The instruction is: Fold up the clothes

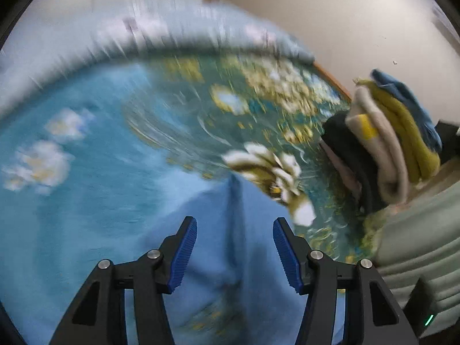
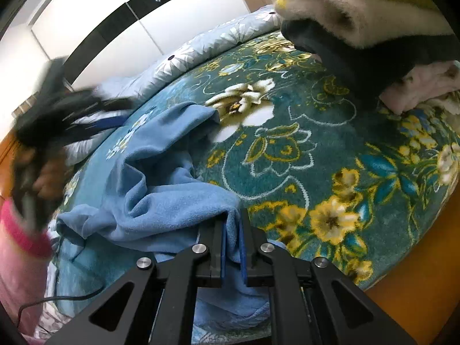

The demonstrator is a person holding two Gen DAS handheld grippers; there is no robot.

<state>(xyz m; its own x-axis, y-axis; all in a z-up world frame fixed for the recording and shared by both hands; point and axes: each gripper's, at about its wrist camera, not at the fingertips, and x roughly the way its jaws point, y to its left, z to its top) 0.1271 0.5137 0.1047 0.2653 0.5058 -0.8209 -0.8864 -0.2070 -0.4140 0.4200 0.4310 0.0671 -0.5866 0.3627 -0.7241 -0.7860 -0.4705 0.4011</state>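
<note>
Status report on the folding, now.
Right gripper shut on blue garment, crumpled on floral blanket. Left gripper open, empty. Folded stack alongside, clear.

We see a soft matt fleece blue garment, a plush floral blanket, fuzzy folded clothes, and matt black plastic tools with ribbed blue pads

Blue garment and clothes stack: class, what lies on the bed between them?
Only bare floral blanket separates the blue garment from the clothes stack; the right wrist view shows this most clearly.
</note>
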